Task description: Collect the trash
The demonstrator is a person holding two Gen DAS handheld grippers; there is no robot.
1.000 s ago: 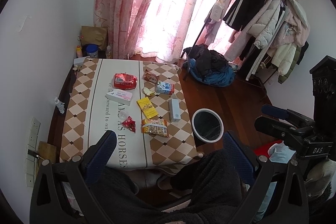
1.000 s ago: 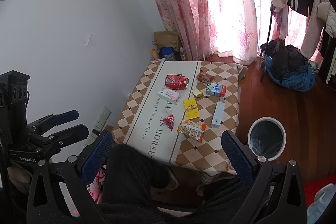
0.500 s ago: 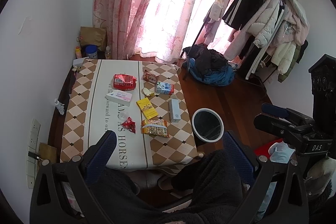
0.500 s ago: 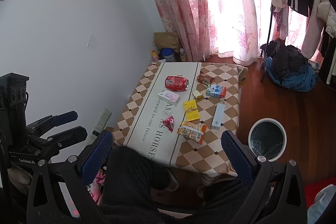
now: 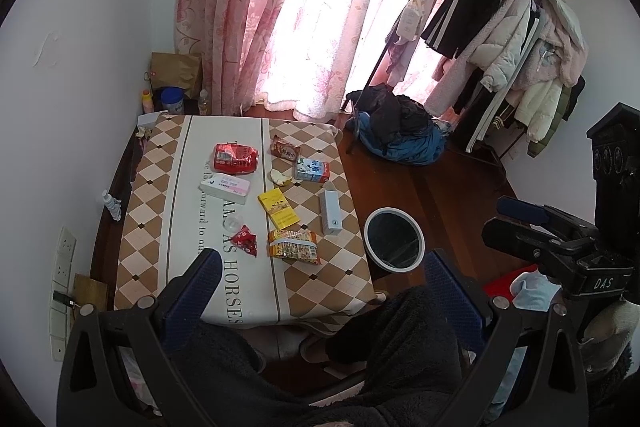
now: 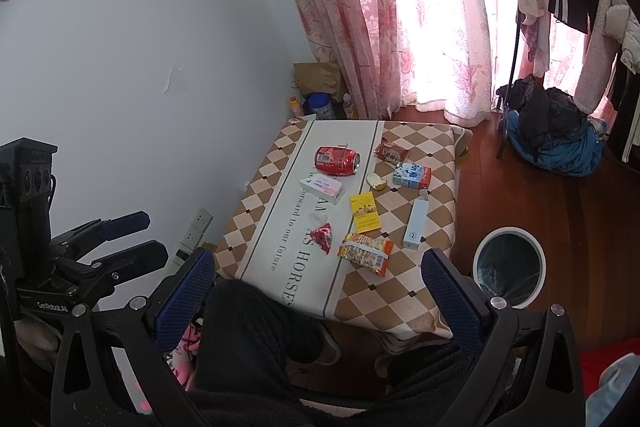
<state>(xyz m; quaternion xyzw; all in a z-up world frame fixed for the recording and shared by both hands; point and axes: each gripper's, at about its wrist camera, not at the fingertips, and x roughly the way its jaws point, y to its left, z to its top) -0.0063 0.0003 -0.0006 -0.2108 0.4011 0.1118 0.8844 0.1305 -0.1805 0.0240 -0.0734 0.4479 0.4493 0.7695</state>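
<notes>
Trash lies on a low table (image 5: 160, 187) with a checked cloth: a crushed red can (image 5: 235, 158), a pink-white box (image 5: 225, 187), a yellow box (image 5: 277, 207), a small red wrapper (image 5: 245, 240), an orange snack bag (image 5: 294, 247), a milk carton (image 5: 312, 170), a long pale box (image 5: 331, 213). A white-rimmed bin (image 5: 394, 240) stands on the floor right of the table. My left gripper (image 5: 320, 283) and right gripper (image 6: 316, 279) are open, empty, high above the table's near edge. The can (image 6: 337, 160) and bin (image 6: 508, 267) also show in the right wrist view.
A wall runs along the table's left. Pink curtains (image 5: 280, 7) hang behind. A pile of dark clothes (image 5: 400, 135) lies on the wood floor, and a coat rack (image 5: 500, 27) stands at the right. The person's dark-clad legs (image 5: 400, 347) are below the grippers.
Both views have shifted slightly, with the table a little farther off. Nothing on the table moved and both grippers stay open.
</notes>
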